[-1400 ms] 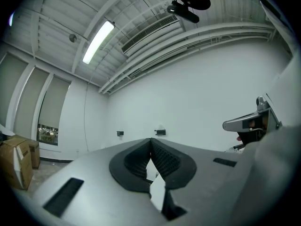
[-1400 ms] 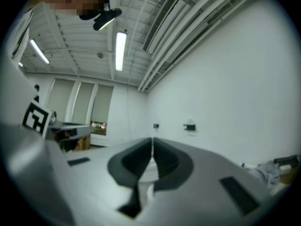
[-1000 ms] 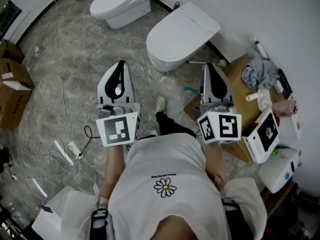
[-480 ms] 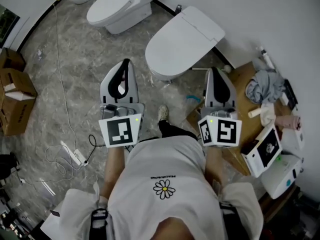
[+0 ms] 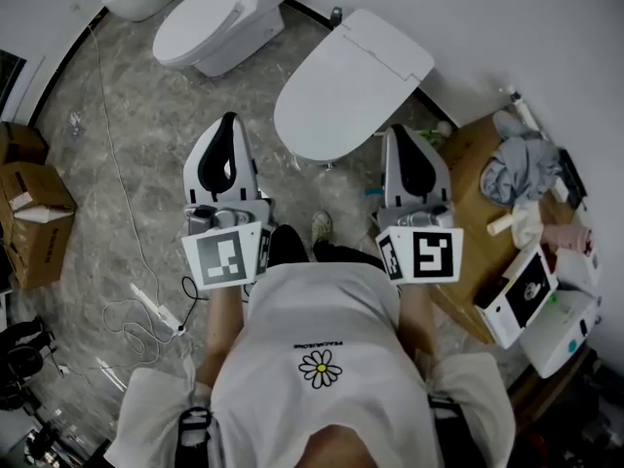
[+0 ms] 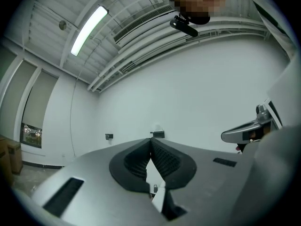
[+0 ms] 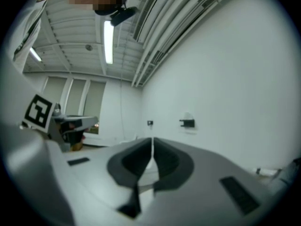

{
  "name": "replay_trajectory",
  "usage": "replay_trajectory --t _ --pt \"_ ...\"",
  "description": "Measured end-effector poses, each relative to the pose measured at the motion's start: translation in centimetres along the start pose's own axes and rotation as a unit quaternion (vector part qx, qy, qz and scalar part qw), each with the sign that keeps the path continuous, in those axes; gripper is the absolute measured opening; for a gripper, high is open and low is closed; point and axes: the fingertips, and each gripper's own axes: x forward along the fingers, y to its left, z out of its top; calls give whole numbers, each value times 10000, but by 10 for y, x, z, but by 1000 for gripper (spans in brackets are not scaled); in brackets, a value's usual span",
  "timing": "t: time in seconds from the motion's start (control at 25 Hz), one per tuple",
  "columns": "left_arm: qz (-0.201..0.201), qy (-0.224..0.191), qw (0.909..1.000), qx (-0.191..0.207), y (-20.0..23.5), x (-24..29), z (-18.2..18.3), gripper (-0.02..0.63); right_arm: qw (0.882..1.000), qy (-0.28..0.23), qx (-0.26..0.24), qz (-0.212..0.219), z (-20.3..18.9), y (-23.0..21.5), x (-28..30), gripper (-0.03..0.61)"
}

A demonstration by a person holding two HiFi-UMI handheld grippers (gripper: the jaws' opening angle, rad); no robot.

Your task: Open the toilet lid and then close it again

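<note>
Marbled floor [image 5: 127, 164]; toilet lid [image 5: 346, 86] diagonal, front lower-left

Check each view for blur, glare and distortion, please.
Head view: sharp, evenly lit, wide-angle bend at the edges; closed toilet lid bright but readable. Left gripper view: fisheye, dark corners, ceiling strip light blown out, left gripper crisp. Right gripper view: same fisheye, noticeably softer, right gripper slightly blurred.
</note>
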Motion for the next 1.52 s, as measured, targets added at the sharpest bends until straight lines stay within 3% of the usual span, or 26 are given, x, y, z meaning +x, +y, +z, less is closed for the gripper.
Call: replay_trajectory --t 0.24,0.36,0.6,0.8,0.96,1.04,1.12,1.28,1.52 --pt "-234 -85 9994 -253 11 29 -7 21 9998 19 -44 -197 5 2 17 32" --pt "-523 -105 9985 -79 10 44 3 21 9990 -38 -21 -434 9 1 21 32" --pt "-692 -170 9974 47 29 64 7 21 9972 -277 192 -671 17 6 33 32" --pt "-719 -143 9973 -15 43 78 0 25 9975 -279 259 -592 17 9 54 32" --pt "-1006 63 9947 -192 42 98 -16 32 9987 -196 184 -435 12 7 76 34" --pt "-1207 201 9921 -285 40 109 -33 95 9991 -101 216 -351 2 5 86 44" --pt "-1436 336 9886 -307 34 124 -56 132 9994 36 256 -231 -14 1 97 158" --pt "-1853 645 9803 -233 21 145 -120 221 9991 330 228 -152 -59 -9 117 187" --pt "-1982 1288 9716 -99 13 155 -257 242 9963 861 -3 57 -162 -8 136 228"
